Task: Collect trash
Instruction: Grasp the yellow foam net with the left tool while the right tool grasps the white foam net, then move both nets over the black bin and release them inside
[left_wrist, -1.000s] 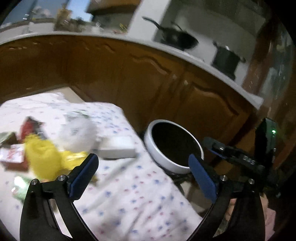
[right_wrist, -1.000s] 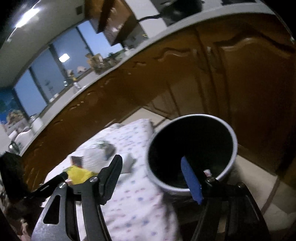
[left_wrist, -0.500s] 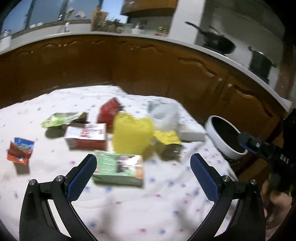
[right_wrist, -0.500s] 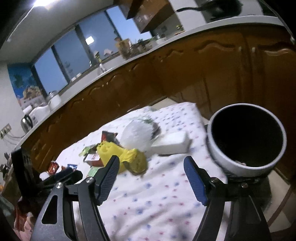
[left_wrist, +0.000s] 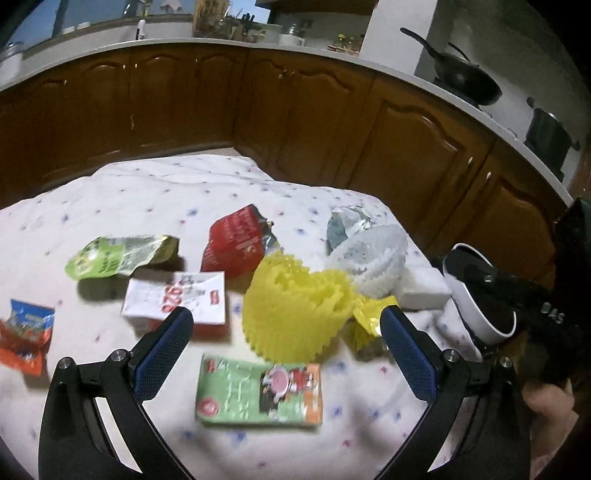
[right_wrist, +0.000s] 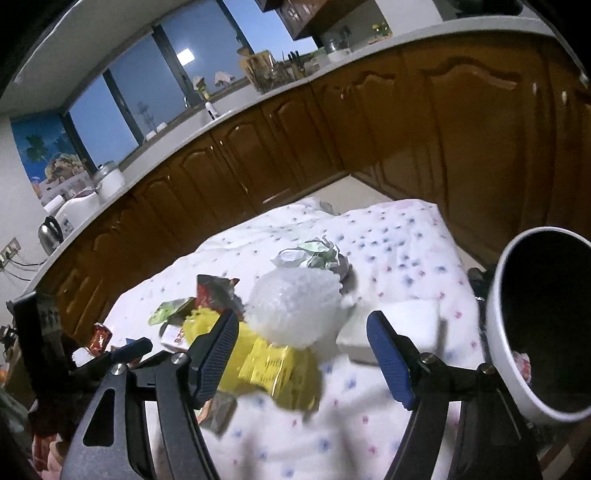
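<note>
Left gripper spread wide, nothing held, above a green carton on the dotted tablecloth. Right gripper also wide apart and holding nothing. Between them and the white bin at the table edge: yellow foam net, white foam net, white block. Red pouch, green wrapper, red-and-white box lie farther left.

Both wrist views over littered tablecloth
</note>
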